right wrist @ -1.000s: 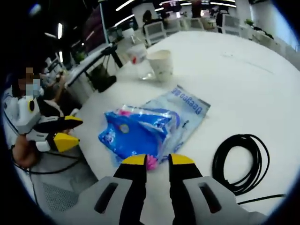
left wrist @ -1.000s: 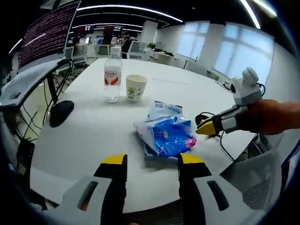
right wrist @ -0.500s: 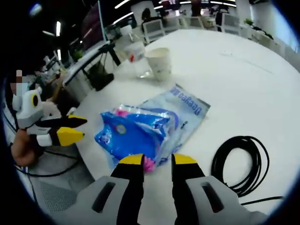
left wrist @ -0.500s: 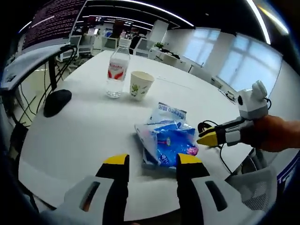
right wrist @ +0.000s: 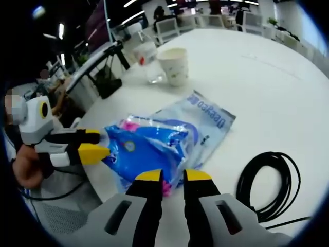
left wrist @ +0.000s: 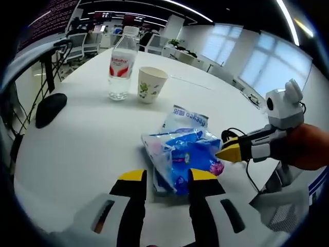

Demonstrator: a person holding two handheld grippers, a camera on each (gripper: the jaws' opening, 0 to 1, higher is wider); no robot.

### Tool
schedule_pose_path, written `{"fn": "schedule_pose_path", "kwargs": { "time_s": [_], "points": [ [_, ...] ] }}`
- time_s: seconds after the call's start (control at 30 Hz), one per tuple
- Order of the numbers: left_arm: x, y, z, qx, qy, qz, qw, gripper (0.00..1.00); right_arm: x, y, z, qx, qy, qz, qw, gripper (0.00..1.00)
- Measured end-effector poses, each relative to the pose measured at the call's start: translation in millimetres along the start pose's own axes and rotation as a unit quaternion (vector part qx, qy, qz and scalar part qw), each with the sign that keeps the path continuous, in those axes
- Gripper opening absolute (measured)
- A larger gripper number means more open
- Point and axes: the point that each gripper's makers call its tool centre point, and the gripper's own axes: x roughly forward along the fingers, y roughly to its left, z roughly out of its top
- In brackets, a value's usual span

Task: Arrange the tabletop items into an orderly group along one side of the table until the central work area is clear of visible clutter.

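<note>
A blue snack bag (left wrist: 187, 157) lies on a pale blue tissue pack (left wrist: 185, 117) on the white table (left wrist: 87, 149). My left gripper (left wrist: 167, 177) is open at the bag's near edge, and the bag shows between its jaws. My right gripper (left wrist: 230, 152) comes in from the right, its yellow tips at the bag's pink corner. In the right gripper view, my right gripper (right wrist: 173, 176) has its jaws a narrow gap apart, with the blue bag (right wrist: 149, 149) just ahead. My left gripper (right wrist: 95, 145) stands open at the bag's left end.
A water bottle (left wrist: 121, 64) and a paper cup (left wrist: 150, 85) stand side by side farther back. A black mouse (left wrist: 50, 109) lies near the left edge. A coiled black cable (right wrist: 270, 177) lies right of the tissue pack (right wrist: 205, 121). Office desks and chairs lie beyond.
Both grippers have closed in on the blue bag from opposite ends. The right gripper's jaws have narrowed slightly. The bag and the other items have not moved.
</note>
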Motion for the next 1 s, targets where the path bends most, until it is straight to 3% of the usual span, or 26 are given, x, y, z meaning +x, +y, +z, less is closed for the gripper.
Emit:
{"fn": "schedule_pose_path", "kwargs": {
  "time_s": [0.2,0.6,1.0],
  "points": [
    [9,2.2,-5.2,0.005,0.008,0.008,0.9999,0.14,0,1,-0.7,-0.007,0.002,-0.001,1.0000,0.03],
    [7,1.9,-3.4,0.011,0.008,0.011,0.9998,0.08,-4,3,6.0,-0.001,-0.020,0.004,0.9998,0.00],
    [4,-15.3,5.3,0.025,0.001,-0.007,0.9997,0.07,-19,-5,5.7,0.010,-0.044,0.001,0.9990,0.00]
  ]
}}
